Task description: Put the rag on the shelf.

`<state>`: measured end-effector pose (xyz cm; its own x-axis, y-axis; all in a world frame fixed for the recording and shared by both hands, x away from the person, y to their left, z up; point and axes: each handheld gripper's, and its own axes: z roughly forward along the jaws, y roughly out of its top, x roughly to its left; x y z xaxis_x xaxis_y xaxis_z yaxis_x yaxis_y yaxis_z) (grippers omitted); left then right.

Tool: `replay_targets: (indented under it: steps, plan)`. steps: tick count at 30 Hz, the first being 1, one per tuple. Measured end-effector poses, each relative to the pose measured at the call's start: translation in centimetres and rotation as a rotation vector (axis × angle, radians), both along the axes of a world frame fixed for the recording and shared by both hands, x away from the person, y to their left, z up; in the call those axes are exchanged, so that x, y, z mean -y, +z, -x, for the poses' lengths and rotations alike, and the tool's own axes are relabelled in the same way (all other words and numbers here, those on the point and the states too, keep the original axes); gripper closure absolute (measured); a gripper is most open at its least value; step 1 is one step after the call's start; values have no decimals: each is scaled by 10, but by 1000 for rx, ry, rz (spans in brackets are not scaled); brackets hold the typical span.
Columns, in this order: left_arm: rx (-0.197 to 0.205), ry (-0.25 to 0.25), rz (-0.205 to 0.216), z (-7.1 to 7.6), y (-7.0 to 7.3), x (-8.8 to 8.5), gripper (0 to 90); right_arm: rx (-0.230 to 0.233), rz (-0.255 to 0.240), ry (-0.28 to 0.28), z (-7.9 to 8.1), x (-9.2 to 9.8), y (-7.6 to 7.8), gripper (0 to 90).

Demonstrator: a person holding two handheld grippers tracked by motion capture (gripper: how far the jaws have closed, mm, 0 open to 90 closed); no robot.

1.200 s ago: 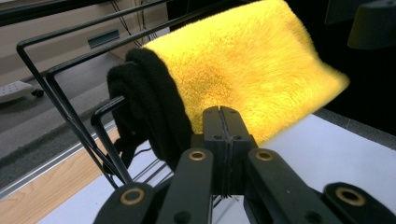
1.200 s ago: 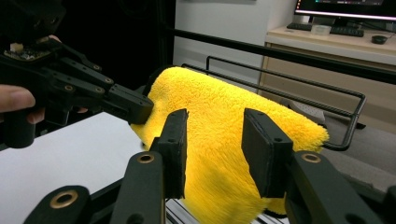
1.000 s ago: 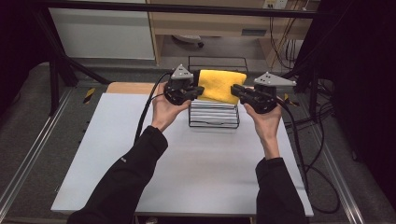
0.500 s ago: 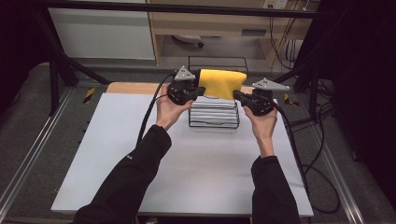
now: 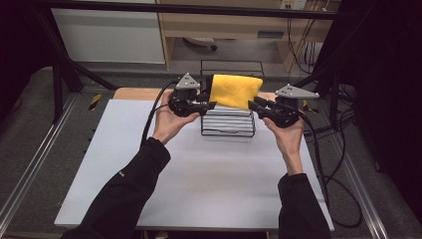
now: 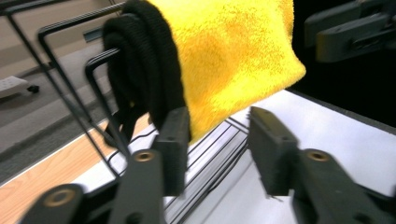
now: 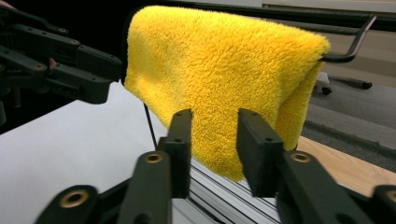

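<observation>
White surface [image 5: 199,169]: yellow towel [image 5: 235,90] already hangs on the far wire rack [image 5: 228,127]; left gripper [image 5: 203,102] and right gripper [image 5: 255,104] flank it, both released.

No readable text, label, brand, number or sign anywhere in these views. Faint pale mark on the left sleeve [image 5: 121,175], too small to make out.
</observation>
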<state>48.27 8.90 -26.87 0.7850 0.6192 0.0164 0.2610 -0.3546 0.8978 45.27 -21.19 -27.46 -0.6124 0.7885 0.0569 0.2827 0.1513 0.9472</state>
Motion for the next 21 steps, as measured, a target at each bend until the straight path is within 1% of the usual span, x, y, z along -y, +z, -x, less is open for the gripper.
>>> replay_targets:
  steps: [3,6,11,14,16,18,21]
  plan:
    - [-7,6,-11,5,-1,-7,467,-10,4,-2,5,2,4,556]
    - [-14,3,-15,12,-7,-18,406,-28,11,0,9,4,5,468]
    - [-24,10,-32,23,-20,-35,282,-51,29,-1,16,5,-1,305]
    - [-31,19,-63,32,-30,-47,221,-51,44,-9,20,5,-6,201]
    - [-32,32,-73,38,-37,-54,193,-49,57,-14,22,5,-10,171]
    - [-33,43,-76,44,-43,-62,166,-48,47,-11,25,6,-13,140]
    - [-40,55,-75,52,-53,-72,120,-72,35,5,29,7,-19,93]
